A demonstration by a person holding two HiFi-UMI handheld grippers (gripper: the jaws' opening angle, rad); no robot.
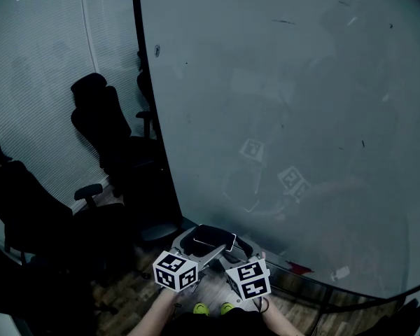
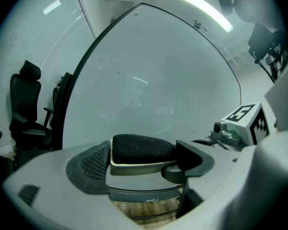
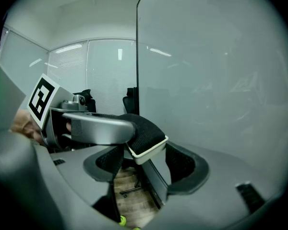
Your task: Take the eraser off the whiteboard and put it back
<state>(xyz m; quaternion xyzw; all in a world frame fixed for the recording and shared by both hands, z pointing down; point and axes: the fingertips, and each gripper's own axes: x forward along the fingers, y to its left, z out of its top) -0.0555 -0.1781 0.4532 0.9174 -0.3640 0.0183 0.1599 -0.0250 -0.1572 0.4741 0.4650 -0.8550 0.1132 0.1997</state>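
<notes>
The eraser (image 1: 208,239), black felt on a white base, hangs in the air in front of the lower edge of the whiteboard (image 1: 280,103), clear of its surface. My left gripper (image 2: 143,164) is shut on it, one pad at each end of the eraser (image 2: 141,150). My right gripper (image 3: 146,169) stands open just beside and below. The eraser's (image 3: 146,137) near end sits above its wide jaws without being pressed. A left gripper finger (image 3: 101,127) crosses the right gripper view and ends on the eraser. In the head view both marker cubes sit side by side at the bottom.
The whiteboard's ledge (image 1: 315,277) runs along its lower edge with a small red thing (image 1: 299,267) and a white one (image 1: 341,273) on it. Black office chairs (image 1: 101,124) (image 1: 28,208) stand to the left against a blind-covered glass wall (image 1: 42,61). Wooden floor lies below.
</notes>
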